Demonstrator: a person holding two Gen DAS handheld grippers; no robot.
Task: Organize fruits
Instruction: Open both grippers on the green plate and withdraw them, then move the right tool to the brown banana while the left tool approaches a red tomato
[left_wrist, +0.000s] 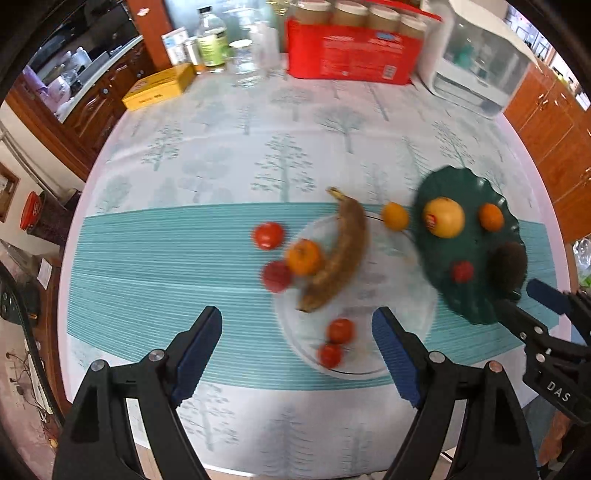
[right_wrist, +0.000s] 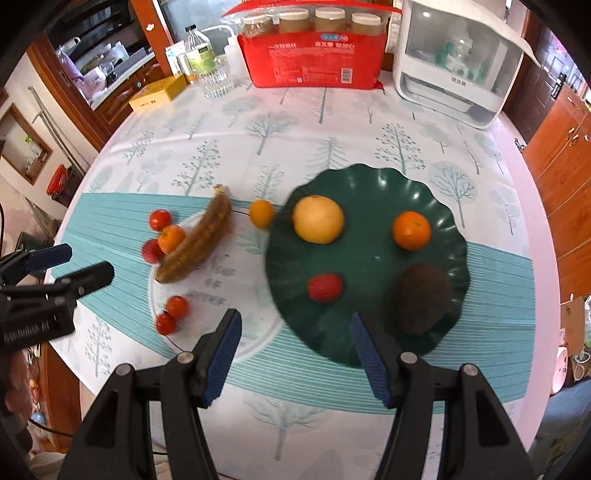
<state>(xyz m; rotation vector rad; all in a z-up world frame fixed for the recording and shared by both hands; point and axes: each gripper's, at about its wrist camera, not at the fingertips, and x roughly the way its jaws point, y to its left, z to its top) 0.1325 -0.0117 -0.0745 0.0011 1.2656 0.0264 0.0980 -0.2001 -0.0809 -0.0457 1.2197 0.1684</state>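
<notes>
Both grippers, left (left_wrist: 297, 354) and right (right_wrist: 295, 350), hover with jaws apart and empty above the surface (right_wrist: 332, 125); green plate (right_wrist: 373, 184) apparently collects fruit (banana (right_wrist: 195, 243) left, blurred).

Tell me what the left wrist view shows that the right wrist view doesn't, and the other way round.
Only the left wrist view: the left gripper with open jaws, nothing between them, above the clear plate, and a red label on the yellow fruit.

Only the right wrist view: the right gripper with open jaws, empty, above the near rim of the green plate.

Both: the banana, tomatoes and small oranges at the clear plate, and the green plate holding the yellow fruit, an orange, a red fruit and a dark brown fruit.
</notes>
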